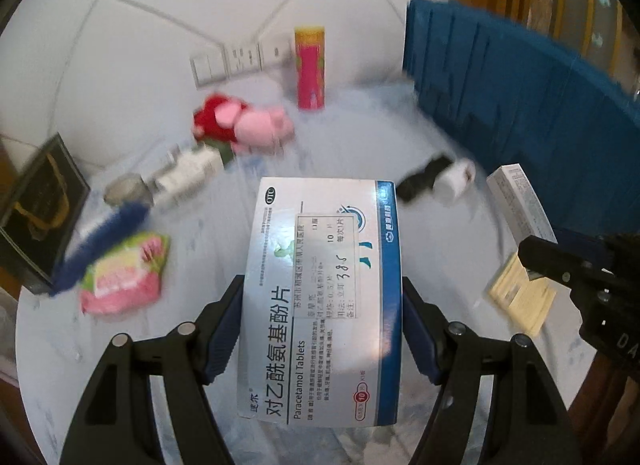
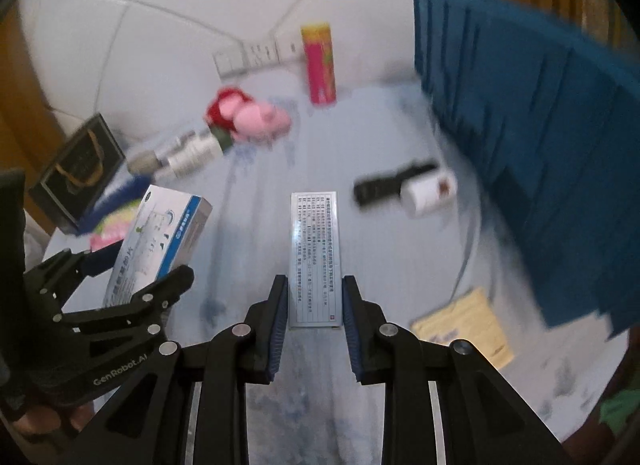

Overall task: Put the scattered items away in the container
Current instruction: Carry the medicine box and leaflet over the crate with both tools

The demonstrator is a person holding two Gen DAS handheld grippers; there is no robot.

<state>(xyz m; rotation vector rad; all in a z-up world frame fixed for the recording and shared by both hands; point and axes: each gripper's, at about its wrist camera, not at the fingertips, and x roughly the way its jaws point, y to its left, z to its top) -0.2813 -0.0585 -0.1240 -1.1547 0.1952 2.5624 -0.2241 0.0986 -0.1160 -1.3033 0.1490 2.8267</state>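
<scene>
Clearly "Paracetamol Tablets" box (image 1: pixel 320 297), left tongs (image 1: pixel 323 329)

Black linkage fingers (image 2: pixel 280 305) with blue ribbed pads, silver rivets, seemingly "GenRobot.AI" lettering.

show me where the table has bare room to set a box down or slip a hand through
Open patch mid-table, bordered by the pink plush pig, the black-handled roll and the yellow leaflet. Crowded along the left: silver bottle, blue brush, pink packet, black bag. The blue container walls the right.
</scene>
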